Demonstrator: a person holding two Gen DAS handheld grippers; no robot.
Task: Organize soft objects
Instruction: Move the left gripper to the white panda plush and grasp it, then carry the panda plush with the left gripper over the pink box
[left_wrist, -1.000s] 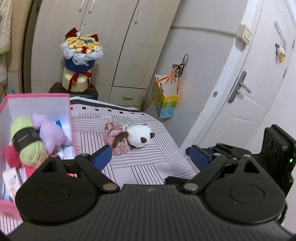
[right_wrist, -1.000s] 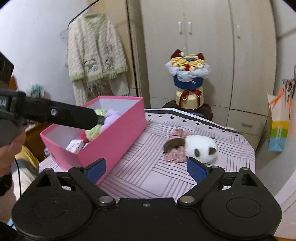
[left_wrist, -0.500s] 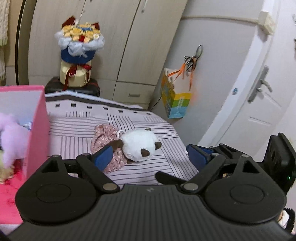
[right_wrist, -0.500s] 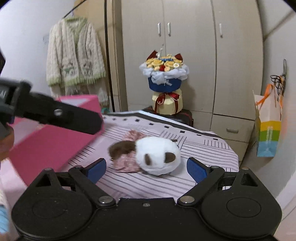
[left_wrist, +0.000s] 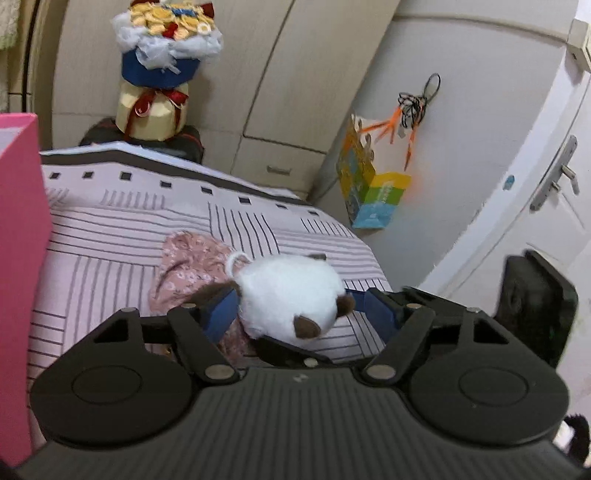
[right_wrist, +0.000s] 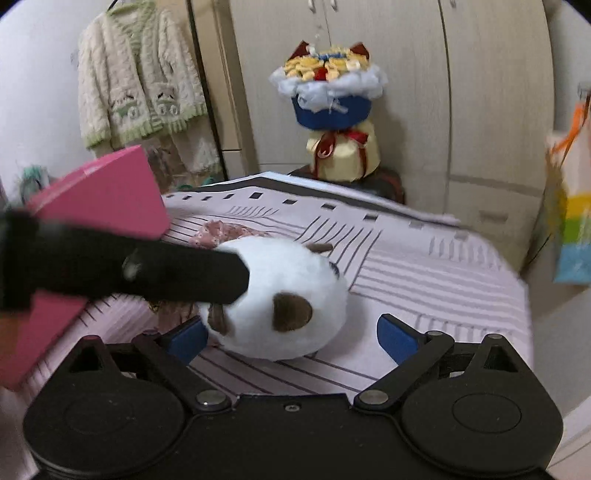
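A white plush toy with brown ears and a pink floral dress lies on the striped bedcover. My left gripper is open, its blue pads on either side of the toy's head. In the right wrist view the toy fills the middle and the left gripper's black arm reaches onto it from the left. My right gripper is open just in front of the toy, apart from it. The pink box stands at the left.
A flower bouquet stands on a dark stool beyond the bed. Wardrobe doors are behind. A colourful paper bag hangs on the wall at the right, near a white door. A knitted cardigan hangs at the left.
Both grippers have moved forward to the plush toy. The left gripper's pads now straddle its head. The pink box has slid out to the left edge of both views.
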